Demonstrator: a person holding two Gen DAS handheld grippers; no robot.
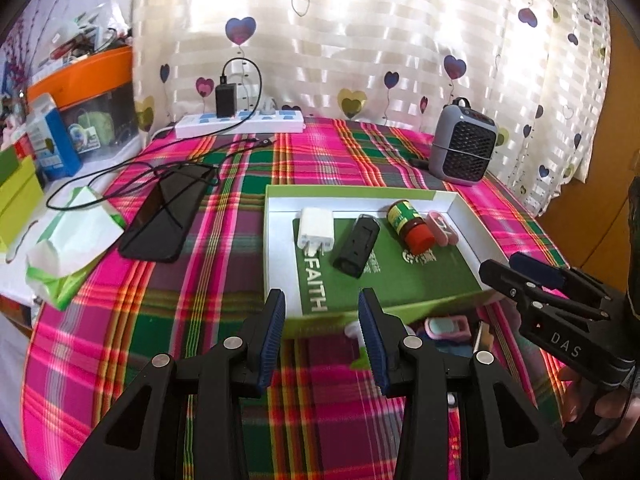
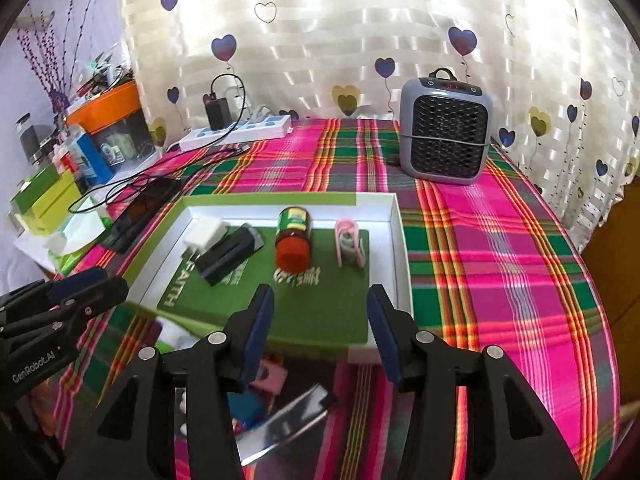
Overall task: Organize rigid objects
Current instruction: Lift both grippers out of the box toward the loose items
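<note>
Inside the shallow white-walled cardboard tray, a white plug, black case, red-capped jar and pink clip lie apart on its green insert. Left gripper and right gripper hover half-open, empty, at its near edge; bare plaid tablecloth spreads rightward.

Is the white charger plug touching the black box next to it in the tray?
Cannot tell. In the right wrist view the white charger plug overlaps the black box; the left wrist view shows only a narrow gap, so neither settles it.
</note>
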